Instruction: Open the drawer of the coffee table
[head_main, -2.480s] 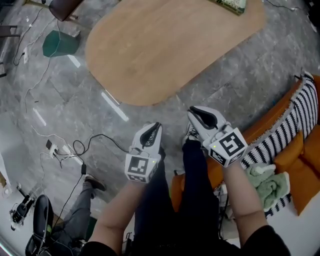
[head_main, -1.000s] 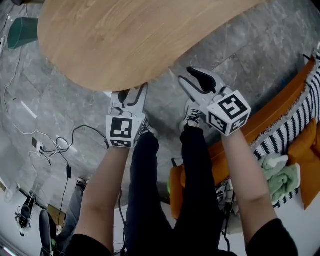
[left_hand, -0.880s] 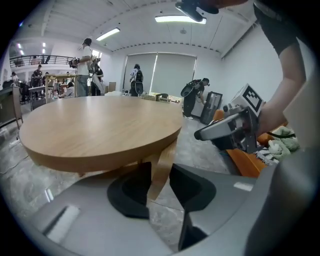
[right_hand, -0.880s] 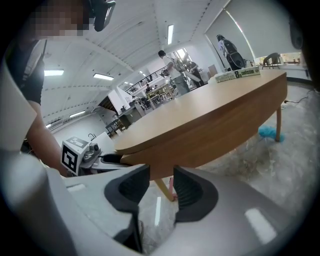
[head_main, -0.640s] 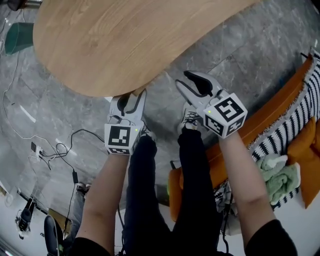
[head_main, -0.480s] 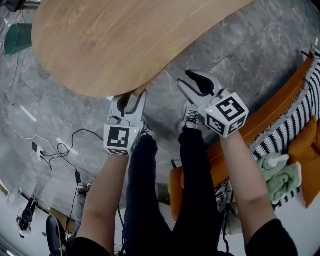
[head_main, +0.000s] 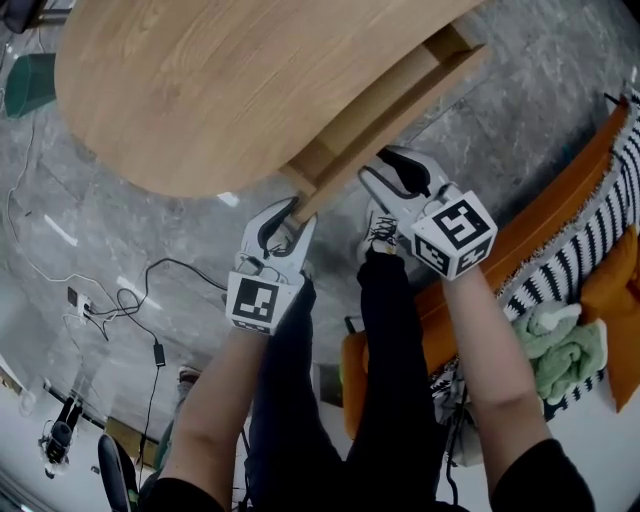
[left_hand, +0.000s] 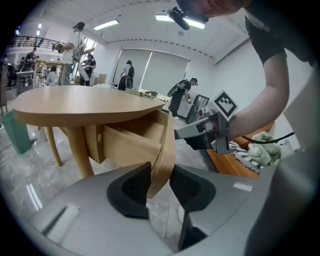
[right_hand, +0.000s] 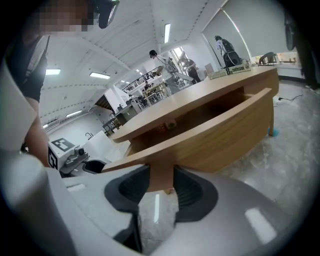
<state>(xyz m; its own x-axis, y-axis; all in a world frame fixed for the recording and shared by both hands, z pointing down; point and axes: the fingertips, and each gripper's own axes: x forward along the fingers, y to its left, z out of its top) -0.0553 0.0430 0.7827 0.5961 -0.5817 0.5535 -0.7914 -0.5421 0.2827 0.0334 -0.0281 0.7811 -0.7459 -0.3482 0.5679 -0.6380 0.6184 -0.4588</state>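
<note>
Pinching drawer front (head_main: 400, 112): left tongs (head_main: 293, 212) at end corner, right tongs (head_main: 378, 168) on lower edge; drawer part-open.

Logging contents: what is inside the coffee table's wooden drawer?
The light wooden drawer shows bare wood in its opened strip from above; the oval wooden tabletop covers the rest.

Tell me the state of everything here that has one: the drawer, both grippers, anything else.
drawer, partly pulled out of the coffee table.
left gripper, shut on the left end of the drawer's front panel.
right gripper, shut on the lower edge of the drawer's front panel.
green towel, crumpled.
</note>
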